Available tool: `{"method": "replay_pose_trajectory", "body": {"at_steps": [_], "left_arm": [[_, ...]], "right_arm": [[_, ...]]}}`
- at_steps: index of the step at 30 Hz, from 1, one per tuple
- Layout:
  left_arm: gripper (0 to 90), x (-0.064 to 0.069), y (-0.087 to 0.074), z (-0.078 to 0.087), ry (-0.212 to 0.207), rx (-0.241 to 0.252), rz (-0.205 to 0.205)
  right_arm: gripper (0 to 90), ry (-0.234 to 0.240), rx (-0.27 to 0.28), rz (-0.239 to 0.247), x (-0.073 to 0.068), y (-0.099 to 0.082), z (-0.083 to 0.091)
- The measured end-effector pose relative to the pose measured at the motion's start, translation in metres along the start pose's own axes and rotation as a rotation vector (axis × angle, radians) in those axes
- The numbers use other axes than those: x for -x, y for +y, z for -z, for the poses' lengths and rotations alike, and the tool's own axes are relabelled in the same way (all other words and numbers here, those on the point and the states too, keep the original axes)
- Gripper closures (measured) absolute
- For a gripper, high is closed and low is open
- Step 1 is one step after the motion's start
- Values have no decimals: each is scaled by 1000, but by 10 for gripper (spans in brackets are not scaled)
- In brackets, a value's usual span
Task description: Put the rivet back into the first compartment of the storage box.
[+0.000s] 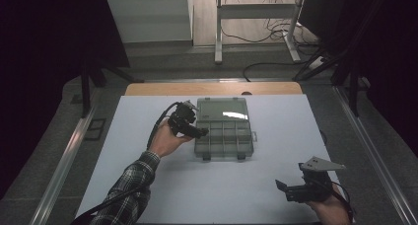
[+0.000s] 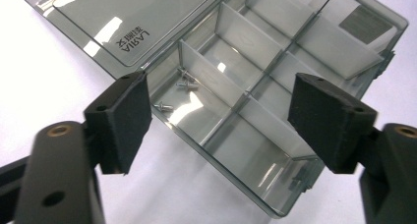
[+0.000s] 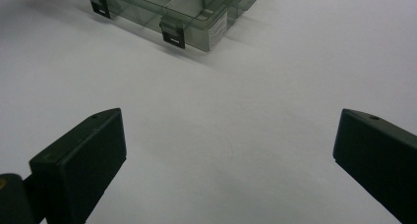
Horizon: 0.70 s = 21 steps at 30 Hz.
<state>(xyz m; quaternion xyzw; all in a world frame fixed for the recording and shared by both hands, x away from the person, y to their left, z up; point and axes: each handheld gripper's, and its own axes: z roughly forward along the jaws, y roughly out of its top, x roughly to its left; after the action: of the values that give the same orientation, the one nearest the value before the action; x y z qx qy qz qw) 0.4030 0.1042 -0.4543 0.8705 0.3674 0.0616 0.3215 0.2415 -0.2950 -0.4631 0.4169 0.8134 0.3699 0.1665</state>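
Observation:
A smoky clear organiser box (image 1: 224, 133) lies open in the middle of the white sheet, its lid (image 1: 222, 109) folded flat toward the far side. My left gripper (image 1: 199, 132) hovers over the box's left edge, open, with nothing between its pads. In the left gripper view the gripper (image 2: 221, 123) looks down into the divided compartments (image 2: 255, 52); a few small silver screws (image 2: 186, 84) lie in one corner compartment near the lid (image 2: 108, 22). My right gripper (image 1: 282, 187) rests low at the front right, open (image 3: 228, 150) over bare sheet, with the box's latched front (image 3: 196, 17) farther off.
The white sheet (image 1: 207, 185) covers most of the wooden table (image 1: 212, 88). A plaid sleeve (image 1: 125, 185) comes in from the bottom left. Beyond the table, cables and the legs of a white frame (image 1: 218, 32) stand on the floor. Dark curtains flank both sides.

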Motion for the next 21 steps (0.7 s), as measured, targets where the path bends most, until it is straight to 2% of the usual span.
{"method": "replay_pose_trajectory", "body": {"at_steps": [8, 14, 21], "left_arm": [[148, 5, -5, 10, -19, 22, -3], [121, 7, -10, 19, -48, 38, 20], [75, 10, -19, 30, -64, 41, 11]], "right_arm": [[0, -1, -1, 0, 0, 0, 0], [0, 0, -2, 1, 0, 0, 0], [0, -1, -2, -1, 0, 0, -1]]}}
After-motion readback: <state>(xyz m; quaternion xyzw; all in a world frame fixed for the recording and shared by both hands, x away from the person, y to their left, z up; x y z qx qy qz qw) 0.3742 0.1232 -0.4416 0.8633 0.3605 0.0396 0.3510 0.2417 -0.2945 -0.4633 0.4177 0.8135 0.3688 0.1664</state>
